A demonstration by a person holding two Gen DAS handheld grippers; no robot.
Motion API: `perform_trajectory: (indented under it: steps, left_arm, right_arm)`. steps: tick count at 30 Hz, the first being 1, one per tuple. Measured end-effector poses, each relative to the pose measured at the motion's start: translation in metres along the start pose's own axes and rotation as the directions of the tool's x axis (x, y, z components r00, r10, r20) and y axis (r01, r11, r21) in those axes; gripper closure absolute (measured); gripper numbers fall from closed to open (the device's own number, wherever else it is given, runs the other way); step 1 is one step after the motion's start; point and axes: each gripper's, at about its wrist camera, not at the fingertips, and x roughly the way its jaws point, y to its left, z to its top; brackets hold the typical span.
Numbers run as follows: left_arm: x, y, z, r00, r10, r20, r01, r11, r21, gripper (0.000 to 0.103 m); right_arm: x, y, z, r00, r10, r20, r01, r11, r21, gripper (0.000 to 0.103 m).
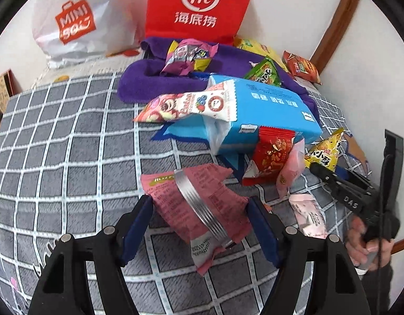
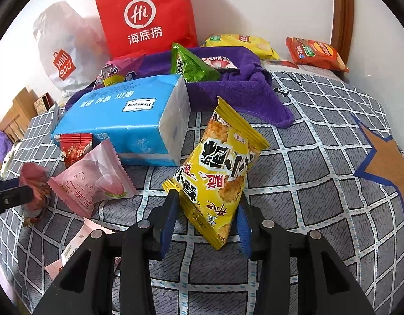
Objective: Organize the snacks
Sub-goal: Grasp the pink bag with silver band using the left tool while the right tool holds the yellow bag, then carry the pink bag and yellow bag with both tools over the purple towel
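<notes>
The left gripper (image 1: 199, 225) has its jaws closed on a dusty-pink foil snack packet (image 1: 199, 204), holding it above the grey checked bedspread (image 1: 70, 144) near the bed's front edge. The right gripper (image 2: 206, 223) has its jaws clamped on the lower part of a yellow crinkled cracker packet (image 2: 220, 173), lifted tilted over the bedspread. Just beside it, a long blue soft pack of tissues (image 2: 123, 120) lies mid-bed, with a red snack packet (image 1: 273, 155) and a pale pink peach-print packet (image 2: 94, 176) touching its near end. A purple towel (image 2: 241, 92) with more snacks sits toward the far edge, before a red paper bag (image 2: 146, 15).
</notes>
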Motion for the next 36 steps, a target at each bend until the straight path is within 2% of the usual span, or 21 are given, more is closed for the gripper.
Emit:
perform_trajectory:
  steps: [3, 6, 7, 14, 16, 18, 19, 22, 25, 29, 36]
  left_arm:
    - [0.007, -0.004, -0.002, 1.000, 0.006, 0.012, -0.007, 1.000, 0.023, 0.026]
    - [0.021, -0.002, -0.007, 1.000, -0.010, -0.009, 0.010, 1.000, -0.006, 0.027]
    - [0.020, -0.003, -0.008, 0.999, 0.009, 0.035, -0.009, 1.000, -0.002, 0.029]
    - [0.025, -0.009, -0.015, 0.993, 0.064, 0.100, -0.068, 0.997, 0.032, 0.029]
    - [0.024, -0.008, -0.014, 0.993, 0.058, 0.100, -0.061, 0.998, 0.028, 0.029]
    - [0.024, -0.007, -0.013, 0.993, 0.057, 0.102, -0.061, 0.998, 0.031, 0.036]
    - [0.023, -0.006, -0.012, 0.993, 0.054, 0.102, -0.058, 0.998, 0.031, 0.045]
    - [0.019, -0.003, -0.011, 0.996, 0.023, 0.085, -0.024, 1.000, 0.009, 0.051]
    - [0.010, 0.000, -0.010, 0.996, 0.004, 0.087, -0.004, 1.000, 0.001, 0.053]
    - [-0.002, -0.001, -0.009, 0.995, 0.036, 0.092, -0.040, 0.998, 0.044, 0.053]
    - [-0.013, -0.003, -0.008, 0.998, 0.030, 0.052, -0.035, 0.994, 0.103, 0.053]
  right_arm:
    - [0.000, 0.000, 0.000, 1.000, 0.006, 0.001, -0.006, 1.000, 0.005, 0.060]
    - [0.000, 0.000, 0.000, 1.000, 0.002, 0.000, -0.002, 1.000, 0.001, 0.059]
    - [0.000, 0.001, 0.000, 1.000, -0.004, -0.001, 0.004, 1.000, -0.004, 0.059]
    - [0.001, 0.006, 0.000, 0.999, -0.033, -0.005, 0.033, 0.999, -0.029, 0.059]
    - [0.001, 0.005, 0.000, 1.000, -0.030, -0.005, 0.030, 0.999, -0.029, 0.058]
    - [0.001, 0.005, 0.000, 1.000, -0.029, -0.005, 0.029, 0.999, -0.028, 0.058]
    - [0.001, 0.005, 0.000, 1.000, -0.026, -0.005, 0.026, 0.999, -0.026, 0.058]
    - [0.000, 0.002, 0.000, 1.000, -0.012, -0.001, 0.012, 1.000, -0.011, 0.059]
    - [-0.002, -0.003, 0.000, 1.000, -0.008, 0.007, 0.007, 1.000, 0.016, 0.067]
    - [-0.005, -0.003, -0.002, 1.000, -0.013, 0.008, 0.013, 1.000, 0.011, 0.068]
    - [-0.018, 0.005, 0.001, 1.000, -0.020, 0.018, 0.021, 0.999, -0.043, 0.070]
